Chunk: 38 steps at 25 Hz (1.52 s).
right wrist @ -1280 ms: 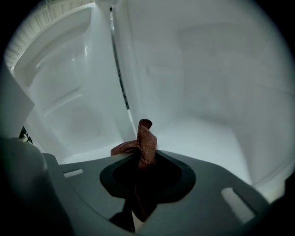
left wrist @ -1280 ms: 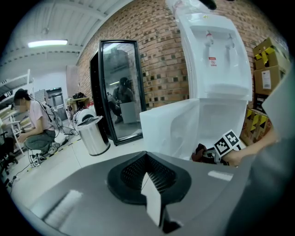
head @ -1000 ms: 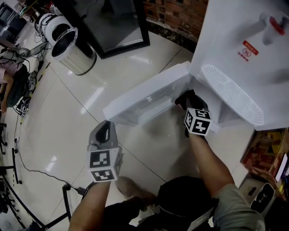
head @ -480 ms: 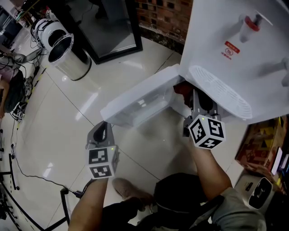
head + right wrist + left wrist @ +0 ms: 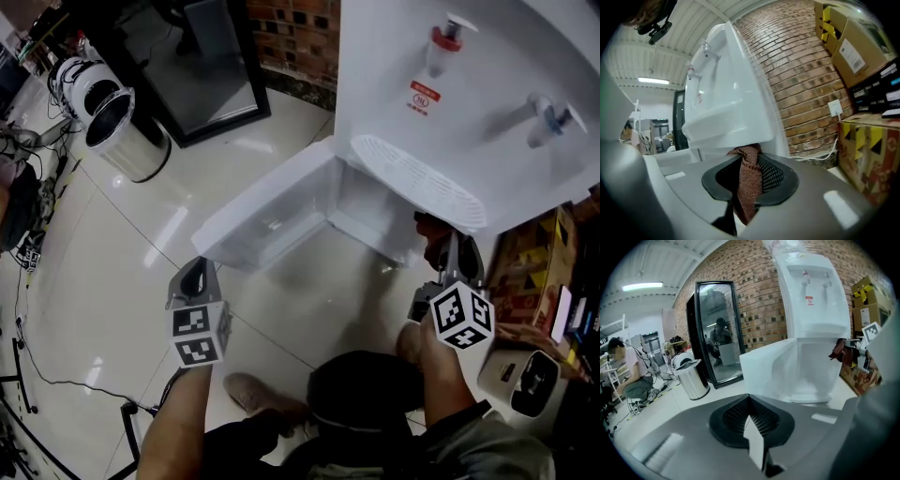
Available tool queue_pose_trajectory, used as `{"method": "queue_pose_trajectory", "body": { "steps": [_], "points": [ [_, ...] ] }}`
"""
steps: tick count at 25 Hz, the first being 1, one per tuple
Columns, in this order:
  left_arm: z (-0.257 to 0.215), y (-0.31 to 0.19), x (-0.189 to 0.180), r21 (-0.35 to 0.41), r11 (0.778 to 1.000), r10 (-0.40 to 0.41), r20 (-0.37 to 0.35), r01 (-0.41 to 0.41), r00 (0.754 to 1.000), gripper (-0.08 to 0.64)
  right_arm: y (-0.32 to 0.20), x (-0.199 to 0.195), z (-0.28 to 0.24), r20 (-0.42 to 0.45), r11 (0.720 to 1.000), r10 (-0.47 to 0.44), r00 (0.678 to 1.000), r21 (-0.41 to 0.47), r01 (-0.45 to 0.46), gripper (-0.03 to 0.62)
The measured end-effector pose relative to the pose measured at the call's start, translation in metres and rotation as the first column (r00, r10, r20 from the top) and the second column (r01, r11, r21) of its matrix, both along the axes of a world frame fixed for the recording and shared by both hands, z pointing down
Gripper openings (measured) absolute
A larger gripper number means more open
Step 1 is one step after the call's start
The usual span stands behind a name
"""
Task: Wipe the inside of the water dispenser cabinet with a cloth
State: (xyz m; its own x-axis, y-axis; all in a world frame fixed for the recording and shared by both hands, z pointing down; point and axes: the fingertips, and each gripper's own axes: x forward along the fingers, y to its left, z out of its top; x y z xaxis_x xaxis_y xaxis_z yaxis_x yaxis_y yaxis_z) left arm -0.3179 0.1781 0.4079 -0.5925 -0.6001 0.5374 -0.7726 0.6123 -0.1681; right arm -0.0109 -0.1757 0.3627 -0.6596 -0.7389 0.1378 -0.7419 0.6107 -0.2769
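The white water dispenser stands at the upper right, with its lower cabinet open and the white door swung out to the left. My right gripper is outside the cabinet, to the right of its opening, shut on a reddish-brown cloth. In the right gripper view the cloth hangs pinched between the jaws, with the dispenser just ahead. My left gripper hovers low over the floor in front of the door, shut and holding nothing. The left gripper view faces the cabinet.
A steel waste bin and a black-framed mirror stand at the back left by the brick wall. Cardboard boxes crowd the right of the dispenser. Cables lie on the tiled floor at the left. A person crouches far left.
My right gripper has come out of the cabinet with the cloth and swung right and upward. The left gripper has stayed where it was.
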Motion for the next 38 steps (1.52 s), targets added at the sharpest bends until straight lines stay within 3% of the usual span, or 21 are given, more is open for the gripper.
{"method": "queue_pose_trajectory", "body": {
  "steps": [4,9,14,17,20,24,26,28,31,34,38],
  "points": [
    [-0.001,0.001,0.001,-0.005,1.000,0.004,0.001,-0.004,1.000,0.000,-0.015,0.035,0.031,-0.116,0.998,0.059,0.991,0.011,-0.058,0.094],
    [0.004,0.001,0.004,-0.015,1.000,0.000,-0.012,0.000,1.000,0.000,-0.024,0.028,0.115,-0.317,0.999,0.021,0.948,-0.038,-0.035,0.094],
    [0.008,0.000,0.003,-0.020,1.000,-0.007,-0.017,0.007,1.000,0.000,-0.022,0.021,0.133,-0.346,0.998,0.057,0.937,0.000,-0.061,0.094],
    [0.010,0.000,0.002,-0.021,1.000,-0.011,-0.021,0.011,1.000,0.000,-0.017,0.020,0.172,-0.423,0.995,-0.008,0.906,-0.095,-0.035,0.094],
    [0.011,0.000,0.002,-0.019,1.000,-0.016,-0.026,0.015,1.000,0.000,-0.017,0.022,0.226,-0.519,0.981,-0.070,0.852,-0.189,-0.034,0.094],
    [0.011,0.001,0.000,-0.014,1.000,-0.024,-0.032,0.024,0.999,0.000,-0.017,0.022,0.289,-0.605,0.939,-0.159,0.780,-0.336,-0.070,0.094],
    [0.011,0.001,0.000,-0.017,1.000,-0.025,-0.033,0.024,0.999,0.000,-0.011,0.019,0.297,-0.604,0.919,-0.180,0.776,-0.384,-0.086,0.094],
    [0.011,0.001,0.001,-0.014,1.000,-0.023,-0.036,0.022,0.999,0.000,-0.002,-0.007,0.279,-0.553,0.927,-0.219,0.803,-0.374,-0.005,0.094],
    [0.009,0.001,0.002,-0.013,1.000,-0.013,-0.030,0.013,0.999,0.000,0.012,-0.080,0.240,-0.459,0.932,-0.324,0.827,-0.304,0.197,0.094],
    [0.011,0.001,0.004,-0.011,1.000,-0.010,-0.034,0.009,0.999,0.000,0.020,-0.154,0.233,-0.431,0.905,-0.412,0.803,-0.294,0.307,0.094],
    [0.010,0.000,0.005,-0.013,1.000,-0.007,-0.039,0.007,0.999,0.000,0.014,-0.201,0.265,-0.495,0.896,-0.424,0.758,-0.351,0.272,0.095]
  ]
}}
